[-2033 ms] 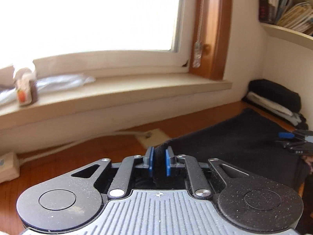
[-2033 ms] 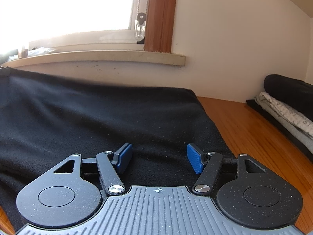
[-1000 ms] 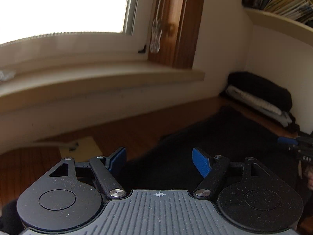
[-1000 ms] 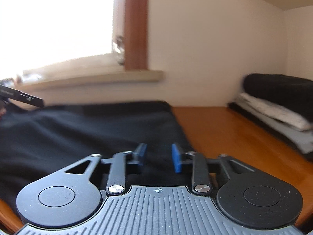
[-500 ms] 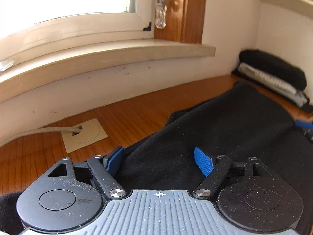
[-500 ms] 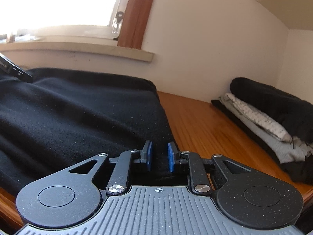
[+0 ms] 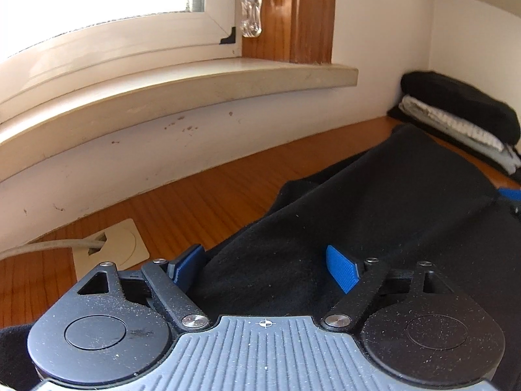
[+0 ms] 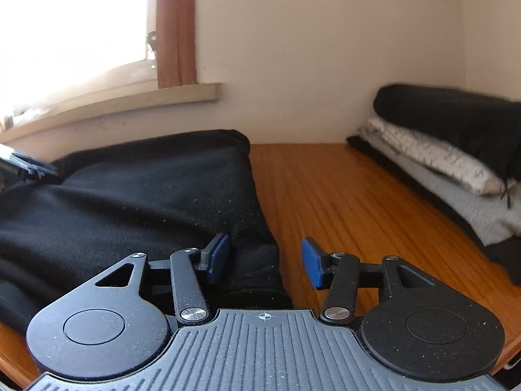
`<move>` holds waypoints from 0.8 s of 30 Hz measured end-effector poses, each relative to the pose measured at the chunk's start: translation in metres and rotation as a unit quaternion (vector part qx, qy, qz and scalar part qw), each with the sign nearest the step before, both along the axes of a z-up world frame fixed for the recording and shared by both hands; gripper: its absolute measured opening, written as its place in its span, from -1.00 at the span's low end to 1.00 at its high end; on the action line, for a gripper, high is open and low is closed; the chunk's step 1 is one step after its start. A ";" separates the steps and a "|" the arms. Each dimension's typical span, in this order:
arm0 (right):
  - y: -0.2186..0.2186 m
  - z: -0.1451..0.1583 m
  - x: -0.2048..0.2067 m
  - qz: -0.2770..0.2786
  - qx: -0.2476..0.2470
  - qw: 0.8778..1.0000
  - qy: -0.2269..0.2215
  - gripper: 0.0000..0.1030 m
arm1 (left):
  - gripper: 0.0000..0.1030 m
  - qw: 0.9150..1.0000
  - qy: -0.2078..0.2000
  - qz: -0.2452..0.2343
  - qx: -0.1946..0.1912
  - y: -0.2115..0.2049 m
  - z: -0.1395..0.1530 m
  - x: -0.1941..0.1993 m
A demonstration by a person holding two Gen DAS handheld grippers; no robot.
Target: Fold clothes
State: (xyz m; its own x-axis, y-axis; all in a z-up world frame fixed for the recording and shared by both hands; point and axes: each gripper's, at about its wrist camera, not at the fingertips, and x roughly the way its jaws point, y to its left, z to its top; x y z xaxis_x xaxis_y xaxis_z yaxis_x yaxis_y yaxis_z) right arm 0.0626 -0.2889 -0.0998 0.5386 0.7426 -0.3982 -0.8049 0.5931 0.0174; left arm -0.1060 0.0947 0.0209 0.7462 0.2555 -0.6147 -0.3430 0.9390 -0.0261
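Right hand-held gripper [image 8: 265, 262] jaws just opened, releasing black garment [image 8: 146, 202].
I read both wide, left hand-held gripper [image 7: 265, 265] included: fold laid on bench [image 8: 342, 195].

The black garment [image 8: 136, 202] is matt, fleecy cloth flecked with lint, lying on a table [image 8: 342, 195] of warm, ribbed, satin-finished wood; beyond the garment, the windowsill [image 7: 195, 88] looks smooth pale stone, the wall [image 7: 130, 163] matt, scuffed paint
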 end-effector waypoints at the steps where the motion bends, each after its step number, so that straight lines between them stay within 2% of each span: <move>1: 0.001 -0.001 -0.004 -0.007 -0.001 1.000 -0.009 -0.04 | 0.63 1.000 0.000 0.000 -0.001 0.000 0.000 0.000; 7: 0.011 0.008 -0.034 -0.041 -0.023 0.995 -0.085 -0.09 | 0.64 1.000 -0.001 0.002 -0.002 0.001 0.001 0.001; 10: -0.001 0.013 -0.044 -0.018 0.044 0.997 -0.060 -0.11 | 0.64 1.000 -0.002 0.003 0.009 -0.002 0.003 0.000; 13: 0.004 0.006 -0.051 0.013 0.029 0.998 -0.048 -0.13 | 0.61 0.999 -0.003 -0.015 0.040 -0.015 0.011 0.003; 15: 0.003 -0.002 -0.054 0.021 0.019 0.999 -0.045 -0.13 | 0.59 0.998 -0.015 -0.039 0.037 -0.026 0.022 0.011; 17: -0.002 -0.005 -0.056 0.025 0.029 0.998 -0.045 -0.14 | 0.49 0.997 -0.025 -0.066 0.016 -0.040 0.032 0.033; 19: -0.003 -0.005 -0.057 0.025 0.031 0.998 -0.044 -0.13 | 0.48 0.995 -0.035 -0.093 -0.003 -0.054 0.042 0.055; 22: -0.007 0.000 -0.060 0.028 0.030 0.998 -0.043 -0.13 | 0.48 0.990 -0.027 -0.137 0.006 -0.088 0.045 0.108; 24: -0.018 0.005 -0.058 0.025 0.048 0.998 -0.029 -0.13 | 0.49 0.987 -0.018 -0.161 0.004 -0.105 0.039 0.143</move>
